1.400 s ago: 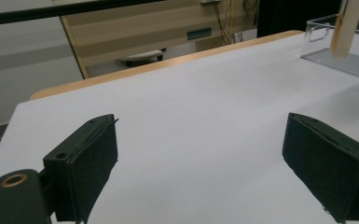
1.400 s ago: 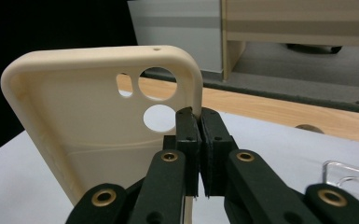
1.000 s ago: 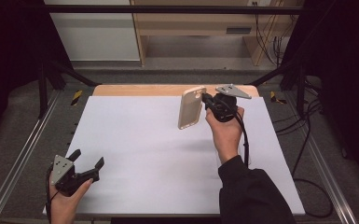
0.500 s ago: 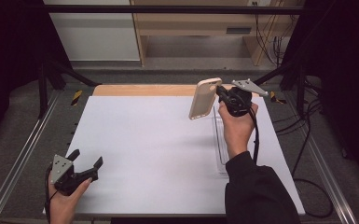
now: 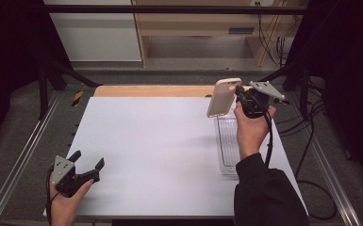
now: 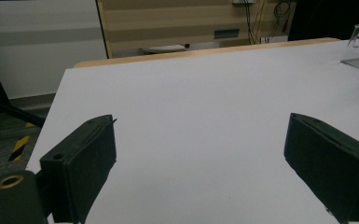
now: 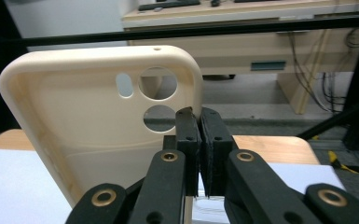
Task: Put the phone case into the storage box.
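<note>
High view: the right tongs (image 5: pixel 238 96) are pinching the cream phone case (image 5: pixel 223 97) by its edge, holding it above the clear tray (image 5: pixel 228 141), probably for placing there; the left tongs (image 5: pixel 88 165) are gaping wide, idling over the bench (image 5: pixel 160 141).

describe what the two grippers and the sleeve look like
Both grippers, left and right, are black with broad flat fingers, brass-coloured rivets, a grey three-cornered plate on top and a trailing black cable. The right arm wears a dark sleeve.
</note>
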Available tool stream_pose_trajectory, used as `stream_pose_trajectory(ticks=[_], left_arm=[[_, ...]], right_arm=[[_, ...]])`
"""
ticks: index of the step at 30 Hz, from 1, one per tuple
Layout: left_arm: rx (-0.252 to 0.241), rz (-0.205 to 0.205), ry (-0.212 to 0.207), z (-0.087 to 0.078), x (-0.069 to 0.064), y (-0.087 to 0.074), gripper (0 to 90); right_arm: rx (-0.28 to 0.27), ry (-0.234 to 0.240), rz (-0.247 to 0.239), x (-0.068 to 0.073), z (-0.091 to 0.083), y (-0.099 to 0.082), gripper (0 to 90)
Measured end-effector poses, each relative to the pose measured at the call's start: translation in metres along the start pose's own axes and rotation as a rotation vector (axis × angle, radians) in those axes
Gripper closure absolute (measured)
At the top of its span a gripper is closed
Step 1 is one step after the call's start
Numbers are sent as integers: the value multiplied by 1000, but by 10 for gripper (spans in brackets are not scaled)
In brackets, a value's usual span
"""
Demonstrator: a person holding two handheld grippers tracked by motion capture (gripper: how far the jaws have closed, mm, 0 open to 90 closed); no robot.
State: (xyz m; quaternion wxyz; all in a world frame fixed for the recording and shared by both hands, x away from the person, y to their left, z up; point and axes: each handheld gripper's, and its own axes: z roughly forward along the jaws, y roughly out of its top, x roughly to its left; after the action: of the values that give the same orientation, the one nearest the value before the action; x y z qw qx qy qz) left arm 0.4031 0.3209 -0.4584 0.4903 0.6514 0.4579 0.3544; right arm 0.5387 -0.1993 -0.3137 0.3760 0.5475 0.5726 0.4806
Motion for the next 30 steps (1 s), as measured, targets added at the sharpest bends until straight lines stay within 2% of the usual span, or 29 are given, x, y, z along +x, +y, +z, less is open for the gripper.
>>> stream_pose_trajectory(ticks=[5, 9, 17, 30], left_arm=[[1, 3, 1, 0, 0, 0, 88], [1, -2, 4, -1, 1, 0, 89], [3, 8, 3, 0, 0, 0, 89], [9, 7, 1, 0, 1, -1, 90]], right_arm=[[5, -44, 17, -19, 0, -4, 877], [16, -71, 13, -28, 2, -9, 877], [42, -105, 5, -34, 12, -16, 877], [87, -141, 6, -38, 41, -29, 876]])
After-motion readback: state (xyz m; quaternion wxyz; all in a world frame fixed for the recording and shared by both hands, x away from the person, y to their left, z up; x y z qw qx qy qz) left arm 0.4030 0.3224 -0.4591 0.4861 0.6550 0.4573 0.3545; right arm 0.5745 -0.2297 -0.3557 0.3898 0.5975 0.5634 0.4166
